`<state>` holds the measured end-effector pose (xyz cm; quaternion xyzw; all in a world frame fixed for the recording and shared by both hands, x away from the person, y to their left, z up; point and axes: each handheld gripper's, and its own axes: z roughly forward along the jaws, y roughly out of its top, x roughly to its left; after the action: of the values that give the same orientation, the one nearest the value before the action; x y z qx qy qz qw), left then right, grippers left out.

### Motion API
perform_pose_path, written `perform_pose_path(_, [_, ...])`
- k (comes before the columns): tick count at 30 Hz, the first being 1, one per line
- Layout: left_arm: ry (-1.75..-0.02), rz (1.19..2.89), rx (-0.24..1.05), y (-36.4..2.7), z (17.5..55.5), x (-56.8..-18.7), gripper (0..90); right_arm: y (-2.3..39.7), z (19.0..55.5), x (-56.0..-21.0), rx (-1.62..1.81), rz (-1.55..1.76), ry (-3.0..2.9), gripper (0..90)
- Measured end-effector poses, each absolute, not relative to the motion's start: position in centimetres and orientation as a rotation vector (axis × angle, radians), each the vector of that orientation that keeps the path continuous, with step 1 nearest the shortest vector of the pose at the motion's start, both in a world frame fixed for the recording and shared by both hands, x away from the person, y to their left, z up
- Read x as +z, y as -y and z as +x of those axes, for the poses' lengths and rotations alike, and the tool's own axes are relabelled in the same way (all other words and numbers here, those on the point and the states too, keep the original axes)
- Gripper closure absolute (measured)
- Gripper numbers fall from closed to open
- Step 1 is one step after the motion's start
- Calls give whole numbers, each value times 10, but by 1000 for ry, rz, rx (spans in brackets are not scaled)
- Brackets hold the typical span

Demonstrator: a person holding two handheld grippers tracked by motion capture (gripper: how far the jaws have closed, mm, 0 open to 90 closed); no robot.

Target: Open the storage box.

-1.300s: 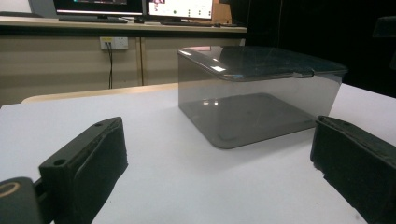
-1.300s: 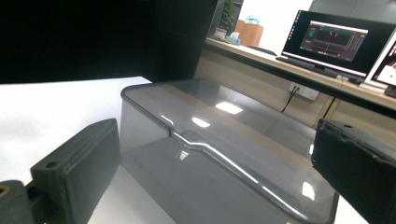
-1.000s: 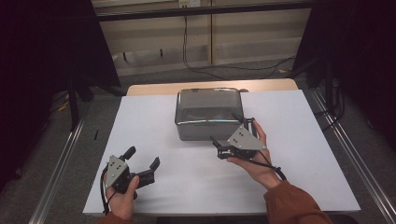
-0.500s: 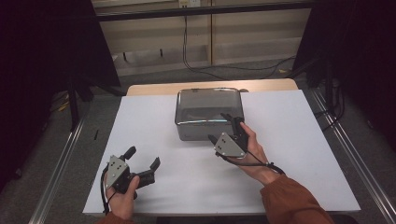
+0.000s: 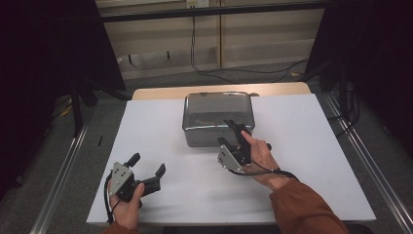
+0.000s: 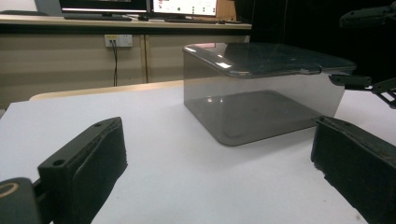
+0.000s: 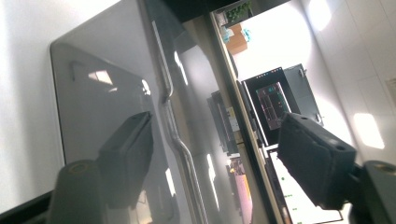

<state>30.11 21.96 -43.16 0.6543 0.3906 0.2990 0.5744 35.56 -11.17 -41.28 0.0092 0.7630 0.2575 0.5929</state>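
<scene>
A smoky, see-through lidded box (image 5: 217, 117) sits near the far edge of the white tabletop (image 5: 311, 146), about midway along it. The right tongs (image 5: 237, 127) (turned on their side) straddle the near right corner of the box's lid rim; the jaws have just been closing, the rim between them, pads not yet pressing. The left tongs (image 5: 147, 165) rest wide open near the front left corner, holding nothing.
</scene>
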Motion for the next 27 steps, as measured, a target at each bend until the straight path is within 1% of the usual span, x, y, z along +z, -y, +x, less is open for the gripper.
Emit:
perform_pose_path(13, [-909, 1541, 703, -219, 301, -431, 34, 98, 353, -425, 359, -174, -1752, 462])
perform_pose_path(20, [-914, 1537, 701, -220, 301, -432, 33, 94, 355, -431, 296, -185, -1770, 587])
perform_pose_path(27, [-909, 1544, 700, -220, 301, -432, 34, 94, 358, -433, 282, -170, -1795, 671])
